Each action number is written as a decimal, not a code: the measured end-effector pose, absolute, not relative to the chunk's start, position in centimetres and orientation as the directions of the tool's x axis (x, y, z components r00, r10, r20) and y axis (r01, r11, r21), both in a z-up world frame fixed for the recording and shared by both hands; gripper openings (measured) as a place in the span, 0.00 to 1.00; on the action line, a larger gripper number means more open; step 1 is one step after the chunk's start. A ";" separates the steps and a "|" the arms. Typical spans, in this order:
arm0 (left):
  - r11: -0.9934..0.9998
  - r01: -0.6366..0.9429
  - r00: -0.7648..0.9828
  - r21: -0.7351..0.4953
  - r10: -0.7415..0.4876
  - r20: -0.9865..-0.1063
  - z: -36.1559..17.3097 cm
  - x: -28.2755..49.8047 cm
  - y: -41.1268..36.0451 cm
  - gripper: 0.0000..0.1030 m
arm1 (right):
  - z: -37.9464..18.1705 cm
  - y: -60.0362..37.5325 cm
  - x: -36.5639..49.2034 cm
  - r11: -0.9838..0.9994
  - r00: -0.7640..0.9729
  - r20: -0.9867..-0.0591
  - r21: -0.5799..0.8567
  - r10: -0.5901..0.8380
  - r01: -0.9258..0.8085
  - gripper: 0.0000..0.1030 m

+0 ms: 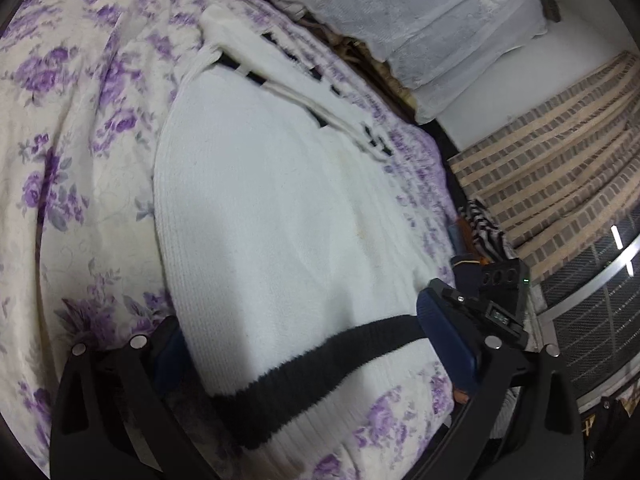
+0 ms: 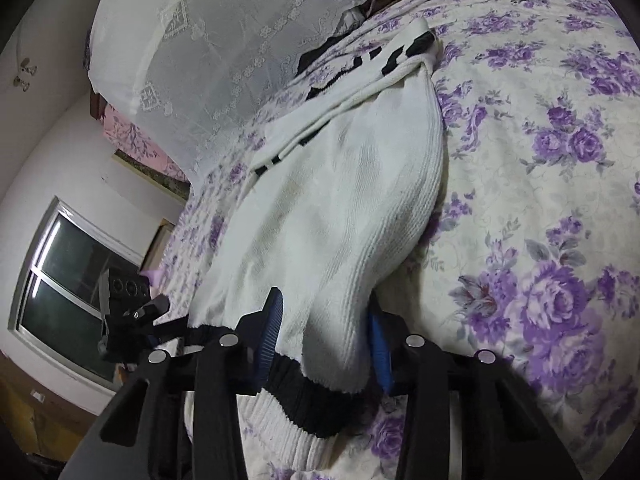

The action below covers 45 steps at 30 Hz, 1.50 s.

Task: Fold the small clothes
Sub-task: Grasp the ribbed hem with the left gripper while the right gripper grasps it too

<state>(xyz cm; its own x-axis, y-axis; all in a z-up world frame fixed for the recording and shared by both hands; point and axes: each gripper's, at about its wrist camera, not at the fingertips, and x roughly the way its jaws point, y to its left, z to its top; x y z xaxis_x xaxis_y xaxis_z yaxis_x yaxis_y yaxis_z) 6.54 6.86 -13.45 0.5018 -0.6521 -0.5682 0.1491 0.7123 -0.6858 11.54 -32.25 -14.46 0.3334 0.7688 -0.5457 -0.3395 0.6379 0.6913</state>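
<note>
A white knit sweater [image 1: 272, 200] with a black band near its hem and black marks on the sleeves lies on the floral bedspread [image 1: 72, 160]. My left gripper [image 1: 312, 344] is wide open, its fingers astride the hem end with the black band between them. The sweater also shows in the right wrist view [image 2: 340, 200]. My right gripper [image 2: 324, 340] has its blue pads closed on a bunched fold of the sweater at the hem and lifts it slightly. The other gripper [image 2: 128, 312] shows at the left in that view.
The bedspread [image 2: 540, 200] with purple roses covers the bed. A white lace curtain [image 2: 224, 40] hangs behind the bed. A striped brown cloth [image 1: 560, 152] and a small striped garment [image 1: 480, 224] lie past the bed's edge. A window [image 2: 64, 272] is at the left.
</note>
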 end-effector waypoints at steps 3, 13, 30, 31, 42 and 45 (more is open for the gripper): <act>0.726 0.158 0.508 -0.670 -0.641 -0.575 -13.3 6.2 6.6 0.94 | -14.4 -31.8 11.2 0.654 0.321 -0.570 0.668 0.757 -0.356 0.41; 0.731 0.124 0.495 -0.671 -0.631 -0.597 -14.4 6.2 6.5 0.34 | -13.3 -30.6 10.0 0.732 0.400 -0.615 0.540 0.680 -0.416 0.23; 0.781 0.180 0.558 -0.598 -0.582 -0.592 -11.9 5.3 6.1 0.21 | -11.8 -32.2 9.8 0.717 0.451 -0.559 0.584 0.695 -0.380 0.17; 0.784 0.187 0.563 -0.592 -0.579 -0.590 -11.4 5.4 6.0 0.20 | -11.6 -32.3 10.1 0.704 0.437 -0.555 0.604 0.708 -0.373 0.17; 0.827 0.186 0.583 -0.530 -0.527 -0.618 -9.3 8.4 5.8 0.18 | -8.5 -31.4 13.8 0.688 0.377 -0.576 0.621 0.725 -0.375 0.16; 0.832 0.178 0.587 -0.526 -0.518 -0.622 -9.2 9.5 6.1 0.17 | -8.1 -30.9 15.2 0.687 0.356 -0.588 0.628 0.727 -0.365 0.16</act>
